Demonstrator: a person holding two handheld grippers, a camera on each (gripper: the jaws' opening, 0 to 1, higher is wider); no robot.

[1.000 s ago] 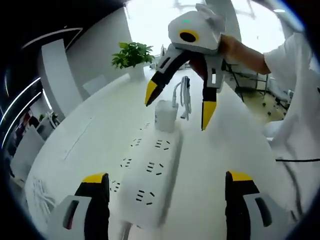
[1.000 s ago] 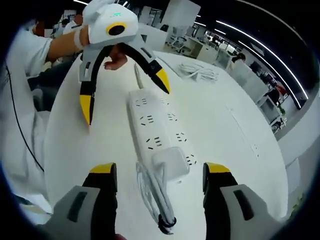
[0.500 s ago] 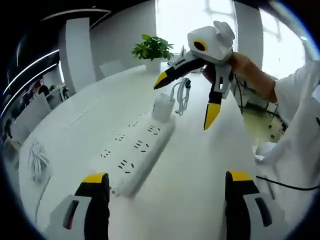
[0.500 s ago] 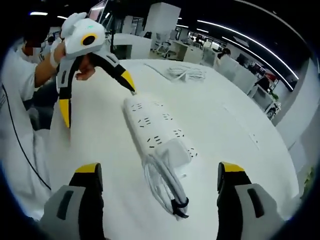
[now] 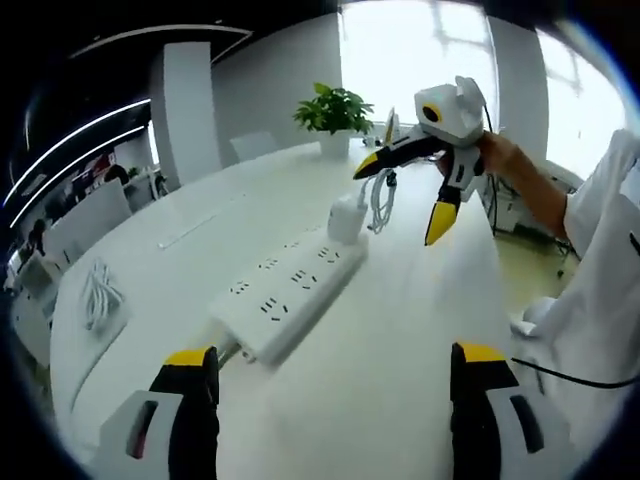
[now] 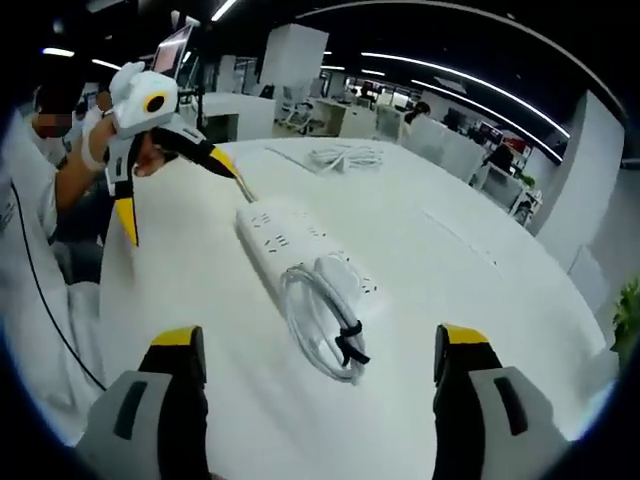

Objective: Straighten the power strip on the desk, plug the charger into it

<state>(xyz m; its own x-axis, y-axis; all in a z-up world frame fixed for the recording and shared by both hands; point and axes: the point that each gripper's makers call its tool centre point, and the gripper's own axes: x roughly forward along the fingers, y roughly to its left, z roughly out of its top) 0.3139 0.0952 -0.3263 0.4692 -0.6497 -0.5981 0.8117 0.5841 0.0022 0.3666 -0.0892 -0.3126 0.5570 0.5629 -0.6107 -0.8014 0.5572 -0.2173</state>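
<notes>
The power strip (image 5: 290, 297) lies flat on the white desk (image 5: 400, 350), with the charger (image 5: 346, 218) seated in its far end and the charger's bundled cable (image 6: 322, 320) beside it. Your left gripper (image 5: 330, 400) and right gripper (image 6: 312, 390) both hang released above the desk, grasping nothing

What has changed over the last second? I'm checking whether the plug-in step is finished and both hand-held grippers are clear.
Both hand-held grippers, left and right, have backed away from the power strip and now hang open above the desk, holding nothing. The charger stays seated at the strip's end, its bundled cable lying beside it.
</notes>
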